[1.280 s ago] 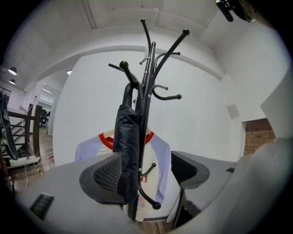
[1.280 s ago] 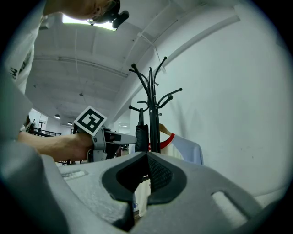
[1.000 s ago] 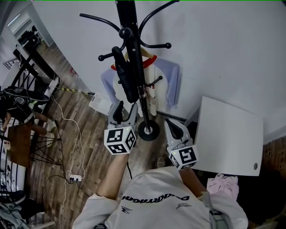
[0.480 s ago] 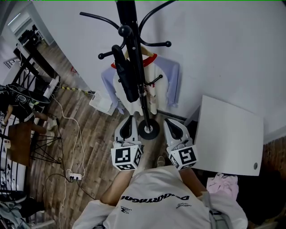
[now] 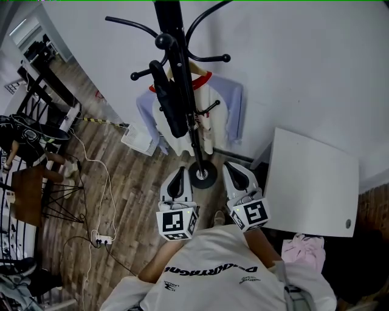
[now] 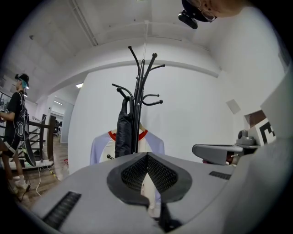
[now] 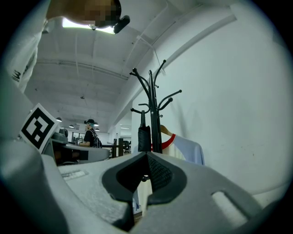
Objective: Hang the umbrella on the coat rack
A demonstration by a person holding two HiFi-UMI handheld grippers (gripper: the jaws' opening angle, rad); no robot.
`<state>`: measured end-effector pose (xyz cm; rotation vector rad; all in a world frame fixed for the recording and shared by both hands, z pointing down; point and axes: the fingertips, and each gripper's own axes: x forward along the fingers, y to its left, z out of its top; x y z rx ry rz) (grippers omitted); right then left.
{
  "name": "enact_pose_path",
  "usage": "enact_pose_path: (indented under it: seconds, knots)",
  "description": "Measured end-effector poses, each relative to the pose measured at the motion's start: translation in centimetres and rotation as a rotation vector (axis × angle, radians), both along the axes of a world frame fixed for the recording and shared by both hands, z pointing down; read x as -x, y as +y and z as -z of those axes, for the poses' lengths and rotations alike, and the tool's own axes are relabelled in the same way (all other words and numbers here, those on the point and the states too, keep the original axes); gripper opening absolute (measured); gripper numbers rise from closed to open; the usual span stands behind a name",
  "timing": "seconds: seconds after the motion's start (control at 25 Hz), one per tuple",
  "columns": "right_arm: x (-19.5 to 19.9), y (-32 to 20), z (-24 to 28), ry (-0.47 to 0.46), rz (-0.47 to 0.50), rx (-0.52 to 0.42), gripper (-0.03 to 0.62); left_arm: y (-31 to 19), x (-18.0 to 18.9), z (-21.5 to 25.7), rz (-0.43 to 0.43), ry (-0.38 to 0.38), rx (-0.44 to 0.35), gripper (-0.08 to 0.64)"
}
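The wall (image 5: 304, 61) was white and plain. The floor (image 5: 134, 182) was dark wood plank. A white cable (image 5: 110, 182) ran over it to a power strip (image 5: 100, 242). A white table (image 5: 313, 182) stood beside the wall. A brown stool (image 5: 27, 195) stood well left. A ceiling light (image 7: 82, 25) was on.

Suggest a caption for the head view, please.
Black umbrella hangs on the coat rack; left gripper and right gripper shut, empty, near its base.
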<state>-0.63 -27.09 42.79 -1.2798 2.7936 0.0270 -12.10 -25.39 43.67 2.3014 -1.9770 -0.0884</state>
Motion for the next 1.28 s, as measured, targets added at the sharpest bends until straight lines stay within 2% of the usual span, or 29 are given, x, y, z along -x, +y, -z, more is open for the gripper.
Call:
enact_pose_path:
  seconds: [1.28]
  knots:
    - [-1.1, 0.6, -1.3, 0.028, 0.001, 0.027, -0.002, 1.5, -2.4, -3.1, -0.037, 0.028, 0.057, -0.002]
